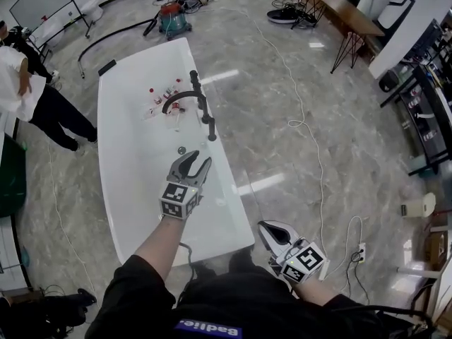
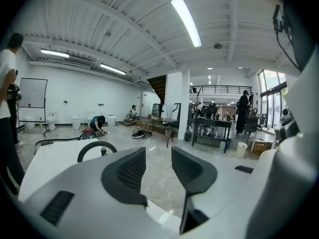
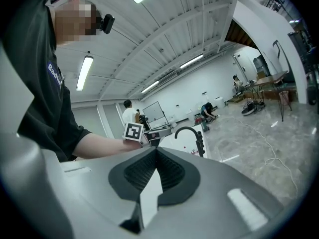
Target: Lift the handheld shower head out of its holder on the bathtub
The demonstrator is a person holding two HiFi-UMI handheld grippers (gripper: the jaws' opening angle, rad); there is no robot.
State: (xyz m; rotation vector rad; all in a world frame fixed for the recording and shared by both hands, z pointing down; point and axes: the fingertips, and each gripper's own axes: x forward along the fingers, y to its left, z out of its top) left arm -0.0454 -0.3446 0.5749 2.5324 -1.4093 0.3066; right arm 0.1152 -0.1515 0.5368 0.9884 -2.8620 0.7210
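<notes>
1. The white bathtub (image 1: 127, 189) sits in the middle of a shiny grey floor.
2. A black tap (image 1: 185, 96) with a round bend stands on the tub's right rim.
3. The shower head (image 1: 211, 128) looks like the thin black stick that stands up on the same rim, at the near end of the tap set. It is in its holder. I cannot be fully sure which black piece it is.
4. The left gripper (image 1: 196, 158) is over the tub, close to the right rim. It is near the shower head but does not touch it.
5. The left gripper's jaws are apart, about half wide, and nothing is between them.
6. The right gripper (image 1: 265, 228) is off the tub, just past its near right corner.
7. The right gripper's jaws are pressed together and hold nothing.
8. Some small bottles (image 1: 164, 94) lie inside the tub beside the tap.
9. A person (image 1: 28, 90) in a white top stands by the tub's left side.
10. A vacuum cleaner (image 1: 173, 18) sits on the floor past the tub's far end.
</notes>
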